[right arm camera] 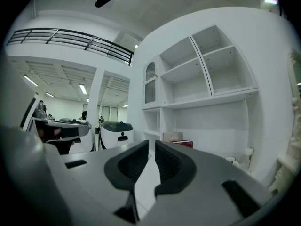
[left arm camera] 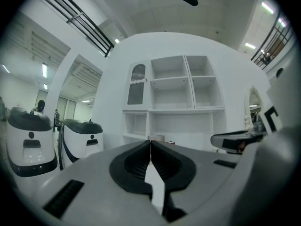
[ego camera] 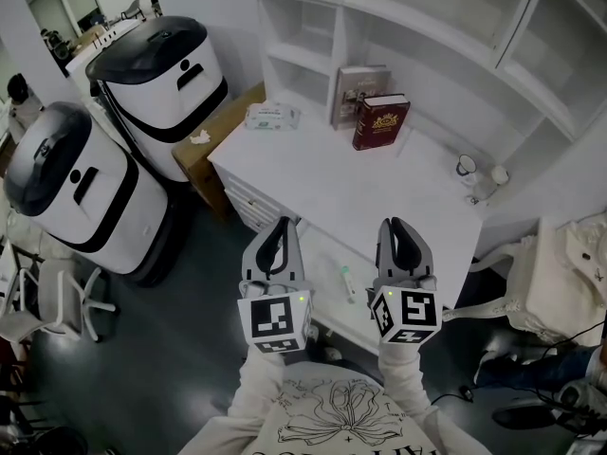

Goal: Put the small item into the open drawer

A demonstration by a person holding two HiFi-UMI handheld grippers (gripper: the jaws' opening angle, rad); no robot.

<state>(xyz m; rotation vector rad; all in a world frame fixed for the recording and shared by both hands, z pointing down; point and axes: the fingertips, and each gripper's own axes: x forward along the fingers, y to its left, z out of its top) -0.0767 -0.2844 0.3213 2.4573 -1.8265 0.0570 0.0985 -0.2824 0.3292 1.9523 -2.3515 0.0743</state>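
Left gripper jaws closed, tips touching, nothing between them, as the left gripper view shows. Right gripper also closed down to a thin slit and empty, per the right gripper view. Both are held side by side above the open drawer, which sticks out from the front edge of the white desk. The small item, a slim pale tube with a greenish end, lies on the drawer floor between the two grippers, touching neither, and appears clear of the drawer walls. On the desk: a red book stands upright near the back, with a second book just behind it. A tissue pack sits at the far left corner, two cups near the right edge. The middle of the desktop is bare. White shelving rises along the back and right of the desk. To the left, two white-and-black bins and a brown box crowd the desk's left side. Dark floor is open below the drawer's left, and a cushioned chair is at the right.
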